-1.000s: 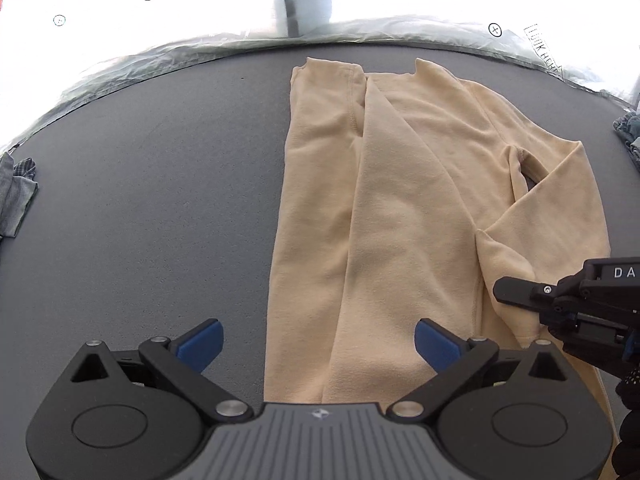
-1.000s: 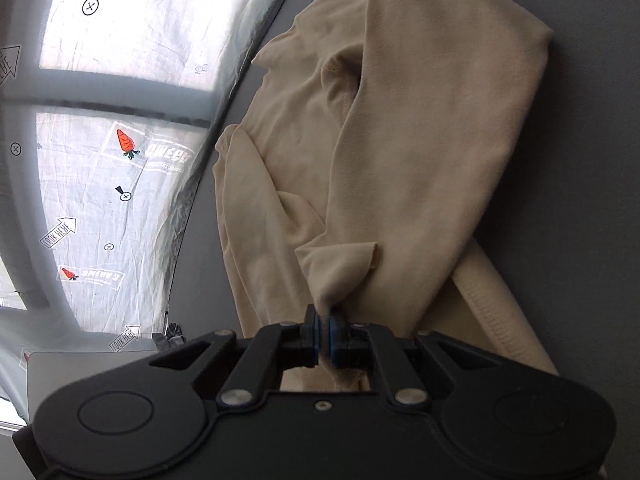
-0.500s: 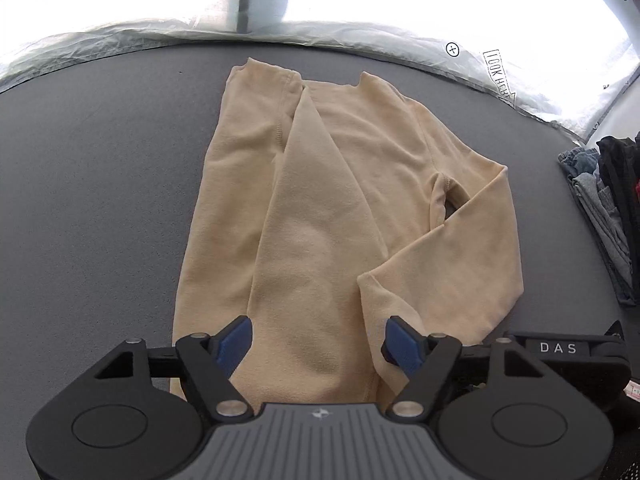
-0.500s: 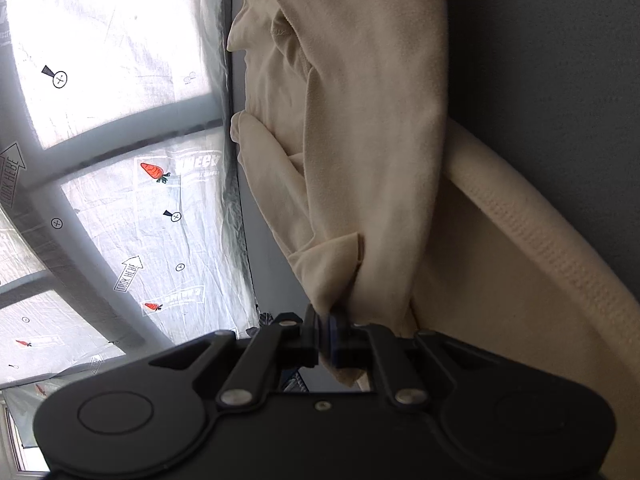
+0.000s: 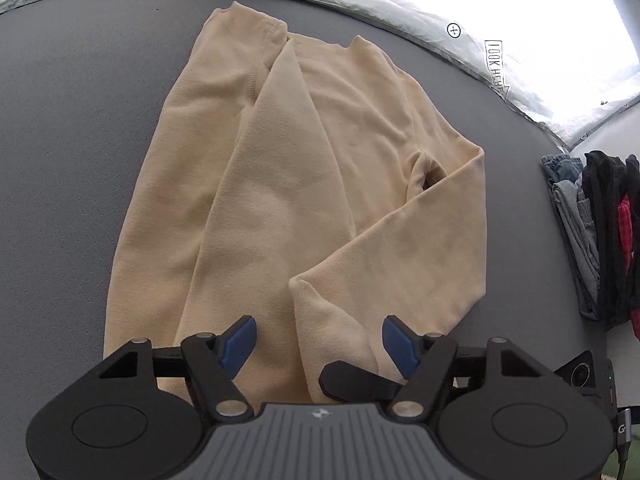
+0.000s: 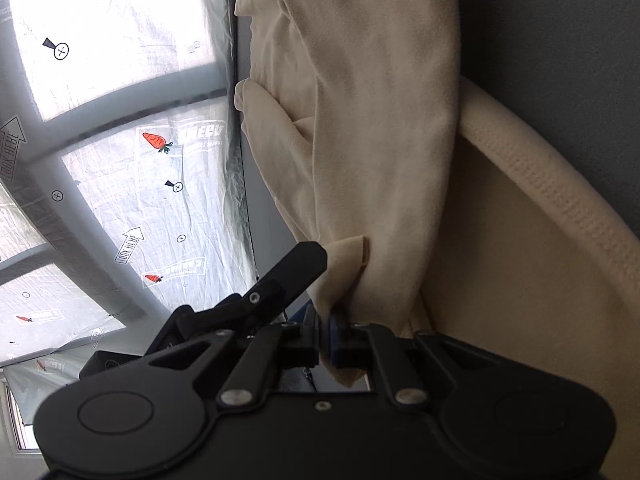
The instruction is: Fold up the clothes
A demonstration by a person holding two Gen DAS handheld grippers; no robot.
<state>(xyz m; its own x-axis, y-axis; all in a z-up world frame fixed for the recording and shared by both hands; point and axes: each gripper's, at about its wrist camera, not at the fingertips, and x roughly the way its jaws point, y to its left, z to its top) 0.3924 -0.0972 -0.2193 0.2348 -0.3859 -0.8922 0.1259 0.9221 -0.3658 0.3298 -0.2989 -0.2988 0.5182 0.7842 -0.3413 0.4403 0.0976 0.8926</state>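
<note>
A beige long-sleeved top (image 5: 304, 184) lies on the dark grey table (image 5: 68, 128), its left side folded in over the body. Its right sleeve (image 5: 416, 240) is drawn across the lower body. My left gripper (image 5: 320, 340) is open, its blue pads either side of the sleeve's cuff end near the hem. My right gripper (image 6: 326, 336) is shut on the sleeve cuff (image 6: 344, 264); it also shows in the left wrist view as a black finger (image 5: 356, 380) under the left gripper. The top's ribbed hem (image 6: 560, 200) runs past on the right.
A pile of dark, grey and red clothes (image 5: 600, 240) sits at the table's right edge. A white crinkled sheet with arrow and carrot marks (image 6: 132, 184) hangs behind the table's far edge (image 5: 360, 8).
The right gripper has carried the sleeve cuff left and down across the top to the hem. The left gripper has moved right over the garment and now straddles the cuff.
</note>
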